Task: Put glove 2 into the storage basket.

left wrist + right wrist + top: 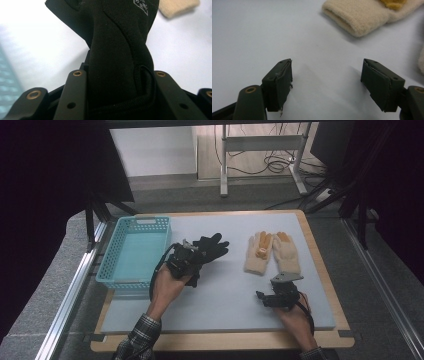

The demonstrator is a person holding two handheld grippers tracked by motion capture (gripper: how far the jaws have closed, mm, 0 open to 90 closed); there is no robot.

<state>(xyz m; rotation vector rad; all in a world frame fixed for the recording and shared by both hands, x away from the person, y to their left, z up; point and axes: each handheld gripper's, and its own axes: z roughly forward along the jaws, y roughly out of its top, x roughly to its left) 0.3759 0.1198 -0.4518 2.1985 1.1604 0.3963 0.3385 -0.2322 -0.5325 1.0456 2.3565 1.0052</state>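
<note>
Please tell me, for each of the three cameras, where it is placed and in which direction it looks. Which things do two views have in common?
High view: sits above the person's side, looks forward and down on the table; both forearms, left gripper and right gripper show.
Left gripper view: rides on the left gripper, looks along its jaws, shut on the black glove.
Right gripper view: rides on the right gripper, jaws open, faces the cream gloves.
Shared: black glove and cream gloves also appear in the high view.
</note>
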